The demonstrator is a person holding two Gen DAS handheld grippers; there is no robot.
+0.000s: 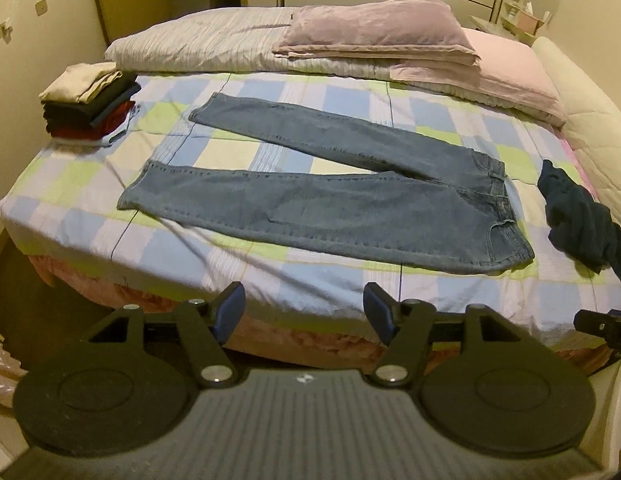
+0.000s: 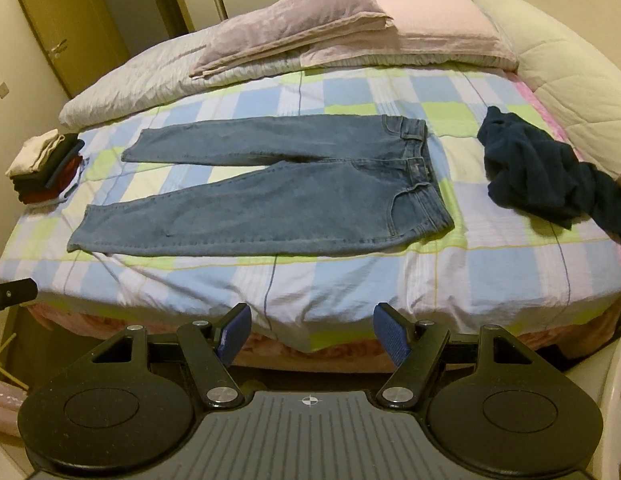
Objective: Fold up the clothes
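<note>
Right wrist view: blue jeans (image 2: 270,196) lie flat (legs splayed) on bed (image 2: 350,292).

Bare checked sheet (image 2: 350,280) runs across the lower middle of the right wrist view, between the bed's near edge and the jeans (image 2: 270,204). At middle left sits a stack of folded clothes (image 2: 42,168), at middle right a crumpled dark garment (image 2: 542,176). Pillows (image 2: 294,28) fill the top.

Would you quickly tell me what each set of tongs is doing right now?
Left tongs: open, holding nothing, short of the jeans.
Right tongs: open, holding nothing.
</note>
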